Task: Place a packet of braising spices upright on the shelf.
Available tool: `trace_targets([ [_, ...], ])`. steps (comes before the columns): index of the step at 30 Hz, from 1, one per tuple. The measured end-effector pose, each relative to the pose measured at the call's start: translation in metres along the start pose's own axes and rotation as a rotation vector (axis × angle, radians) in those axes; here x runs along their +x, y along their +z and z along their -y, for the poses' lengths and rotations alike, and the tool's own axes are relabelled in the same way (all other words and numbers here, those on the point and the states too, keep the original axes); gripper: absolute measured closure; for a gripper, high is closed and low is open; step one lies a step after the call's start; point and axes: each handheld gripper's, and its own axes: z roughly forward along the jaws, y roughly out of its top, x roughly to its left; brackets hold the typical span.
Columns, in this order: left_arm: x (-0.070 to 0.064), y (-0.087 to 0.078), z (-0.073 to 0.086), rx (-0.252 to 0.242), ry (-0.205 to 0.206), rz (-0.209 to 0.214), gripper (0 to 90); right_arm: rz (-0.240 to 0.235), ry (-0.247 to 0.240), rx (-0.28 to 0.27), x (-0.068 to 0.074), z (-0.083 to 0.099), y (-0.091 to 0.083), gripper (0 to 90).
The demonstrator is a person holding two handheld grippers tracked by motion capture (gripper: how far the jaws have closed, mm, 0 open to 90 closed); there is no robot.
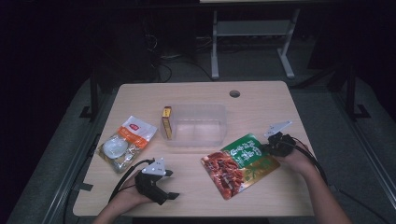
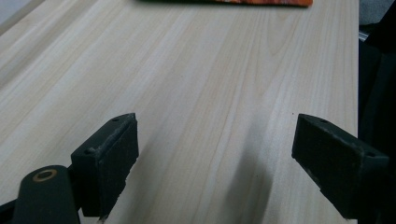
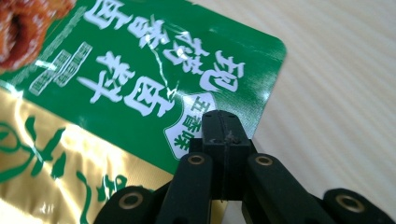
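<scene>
A green, gold and red snack bag lies on the right half of the wooden table. My right gripper is at the bag's upper right edge. In the right gripper view the jaws are pressed together on the rim of the green bag, so my right gripper is shut on it. My left gripper rests near the table's front left, open and holding nothing. In the left gripper view its jaws stand wide apart over bare wood, my left gripper pointing toward the bag's red edge.
A clear plastic tub stands at the table's middle, with a small yellow box upright against its left wall. A white and orange packet lies at the left. A cable hole sits near the far edge.
</scene>
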Motion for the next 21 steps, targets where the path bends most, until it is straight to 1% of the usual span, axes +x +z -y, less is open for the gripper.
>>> trace_targets([
  [1, 0.0, -0.001, 0.0, 0.001, 0.001, -0.001, 14.1, -0.006, -0.007, 0.007, 0.004, -0.001, -0.001, 90.0],
  [2, 0.0, -0.002, 0.0, 0.003, 0.005, -0.003, 14.1, -0.01, -0.012, 0.002, 0.009, -0.001, 0.0, 90.0],
  [3, 0.0, -0.002, 0.0, 0.0, 0.005, -0.005, 14.1, -0.025, -0.012, 0.0, 0.013, -0.002, 0.0, 90.0],
  [4, 0.0, -0.002, 0.0, -0.006, 0.006, -0.006, 14.1, -0.041, -0.022, -0.003, 0.016, -0.003, 0.001, 90.0],
  [5, 0.001, -0.003, 0.0, -0.002, 0.012, -0.007, 14.1, -0.048, -0.025, -0.001, 0.019, -0.005, 0.002, 90.0],
  [7, 0.0, -0.004, 0.0, -0.004, 0.013, -0.012, 14.1, -0.064, -0.05, 0.005, 0.025, -0.011, 0.005, 90.0],
  [8, 0.0, -0.004, 0.0, -0.012, 0.007, -0.011, 14.1, -0.072, -0.065, 0.006, 0.029, -0.013, 0.007, 90.0],
  [10, 0.0, -0.005, 0.0, -0.009, 0.009, -0.016, 14.1, -0.089, -0.096, 0.008, 0.037, -0.018, 0.01, 90.0],
  [13, 0.002, -0.006, 0.001, -0.012, 0.009, -0.021, 14.1, -0.123, -0.139, 0.009, 0.052, -0.025, 0.014, 90.0],
  [14, 0.002, -0.006, 0.001, -0.012, 0.006, -0.021, 14.1, -0.142, -0.149, 0.004, 0.057, -0.027, 0.015, 90.0],
  [15, 0.003, -0.007, 0.001, -0.01, 0.007, -0.023, 14.1, -0.157, -0.171, 0.01, 0.061, -0.029, 0.016, 90.0],
  [16, 0.002, -0.007, 0.001, -0.01, 0.004, -0.024, 14.1, -0.163, -0.193, 0.002, 0.066, -0.031, 0.018, 90.0],
  [17, 0.002, -0.007, 0.001, -0.011, 0.005, -0.025, 14.1, -0.178, -0.197, 0.006, 0.072, -0.033, 0.019, 90.0],
  [18, 0.002, -0.007, 0.001, -0.011, 0.004, -0.025, 14.1, -0.183, -0.218, 0.005, 0.076, -0.035, 0.02, 90.0],
  [19, 0.002, -0.007, 0.001, -0.012, 0.004, -0.026, 14.1, -0.191, -0.23, 0.004, 0.08, -0.036, 0.021, 90.0],
  [20, 0.002, -0.007, 0.0, -0.012, 0.005, -0.027, 14.1, -0.209, -0.241, 0.003, 0.085, -0.038, 0.022, 90.0],
  [21, 0.002, -0.007, 0.0, -0.013, 0.004, -0.028, 14.1, -0.214, -0.256, -0.002, 0.088, -0.04, 0.024, 90.0],
])
